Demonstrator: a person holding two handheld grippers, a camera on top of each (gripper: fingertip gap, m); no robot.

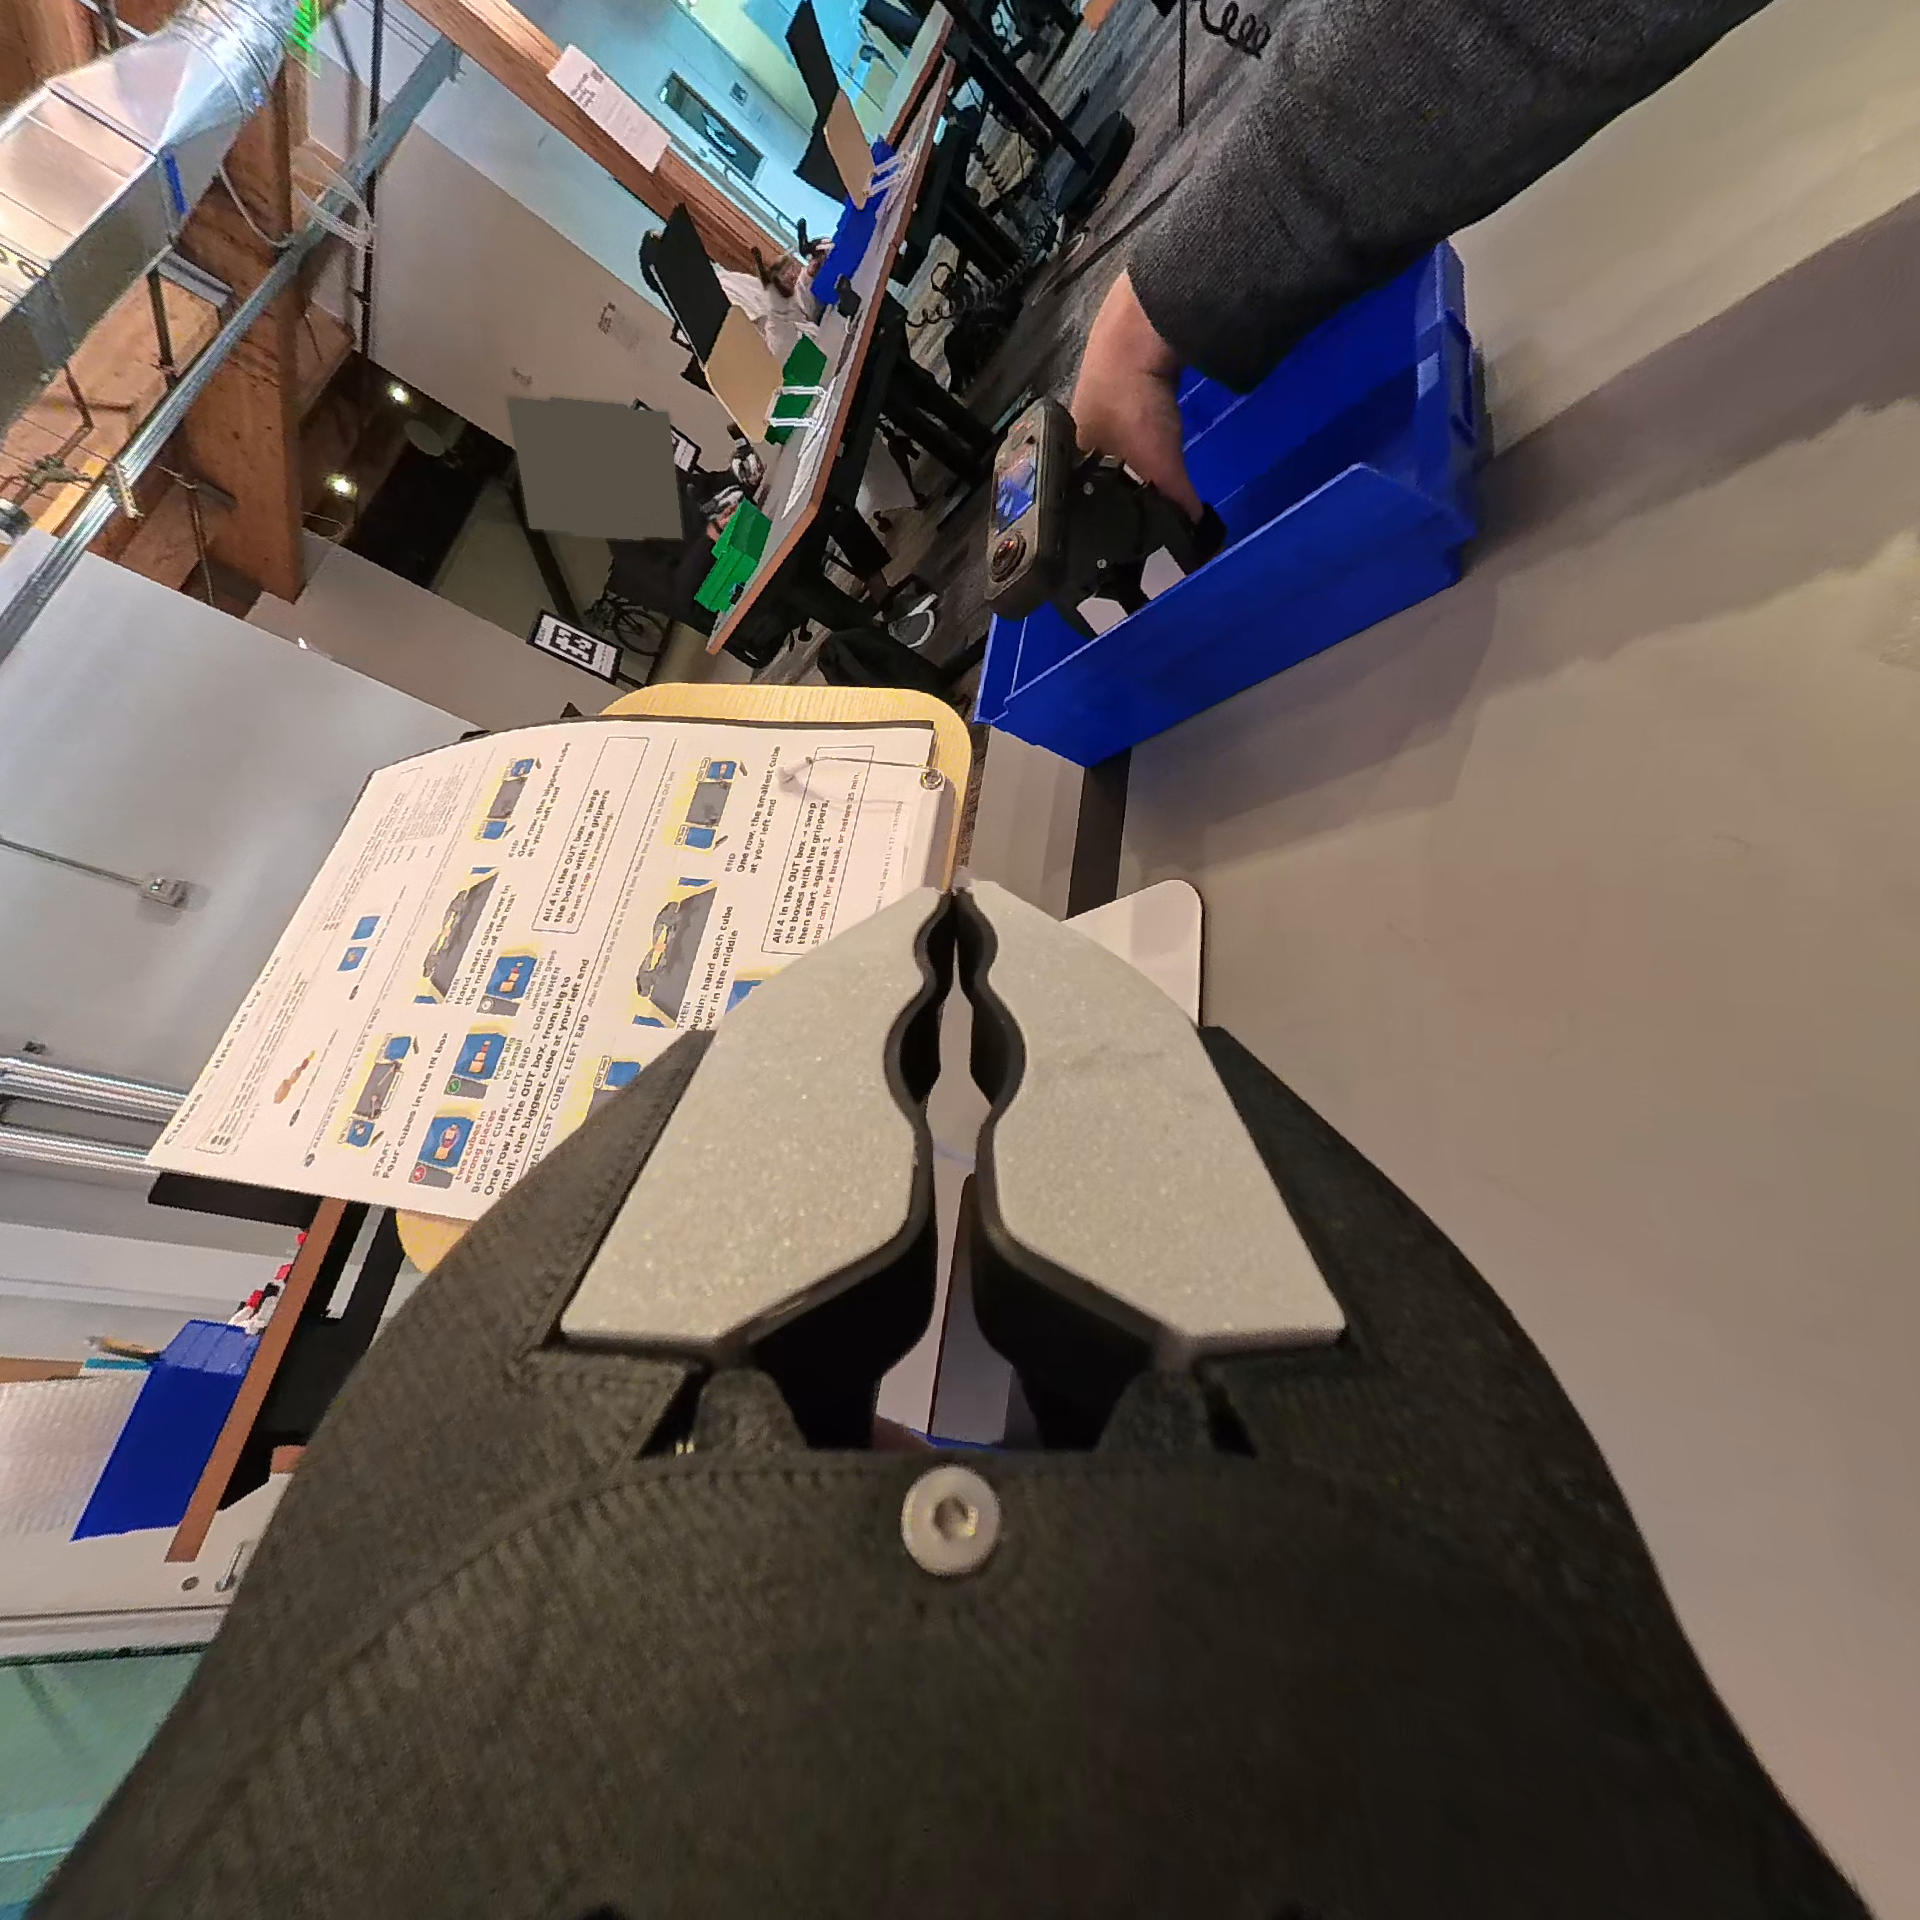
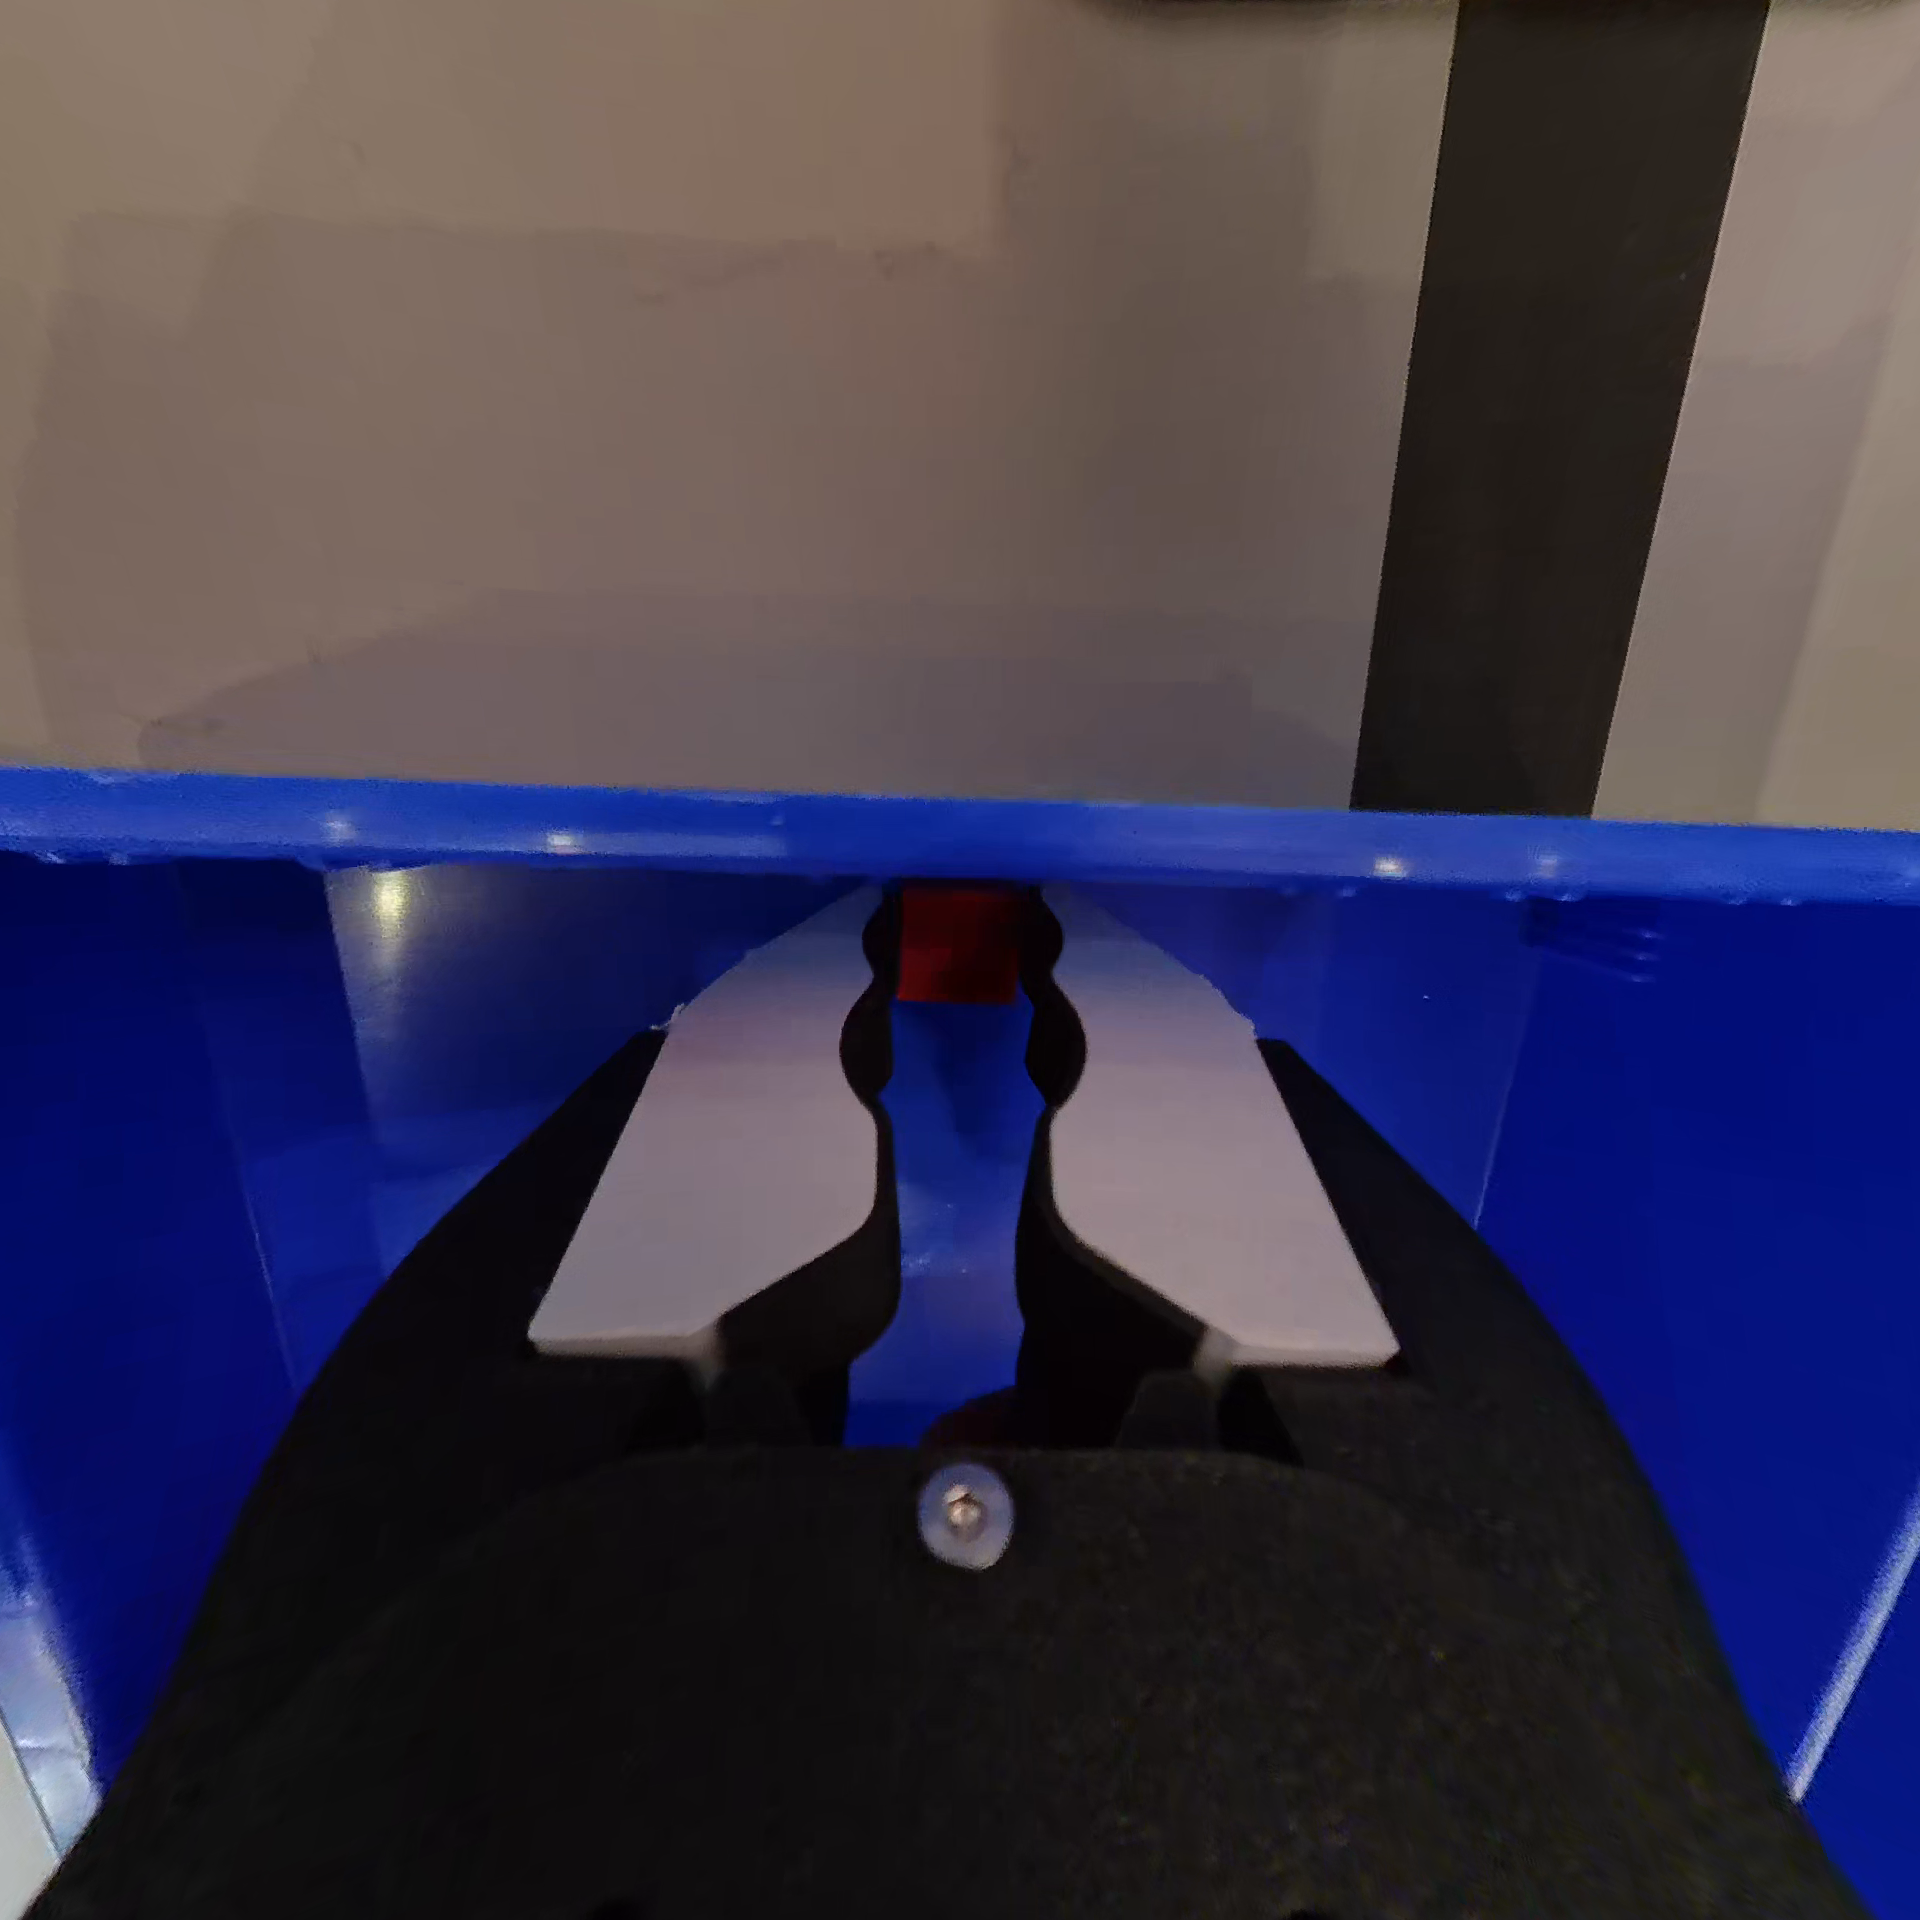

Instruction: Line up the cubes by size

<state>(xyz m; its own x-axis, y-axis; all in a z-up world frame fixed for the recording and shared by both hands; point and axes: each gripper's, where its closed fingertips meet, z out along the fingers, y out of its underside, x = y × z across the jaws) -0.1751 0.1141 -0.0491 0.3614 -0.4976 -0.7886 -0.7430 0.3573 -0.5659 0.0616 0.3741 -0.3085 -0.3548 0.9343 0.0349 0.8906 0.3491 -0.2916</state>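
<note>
Right tongs clamp a small red cube inside the blue plastic bin, seen only in the right wrist view. Left tongs are pressed together on nothing, and only their view shows the printed instruction sheet at centre left.

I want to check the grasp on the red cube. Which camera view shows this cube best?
The right wrist view: the red cube sits between the right gripper's fingertips inside the blue bin. The left wrist view shows that gripper in the bin, not the cube.

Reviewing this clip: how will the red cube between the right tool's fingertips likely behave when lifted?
The red cube looks rigid with flat faces, so probably won't roll. It seems small and likely light. Held near the fingertips, it might twist.
</note>
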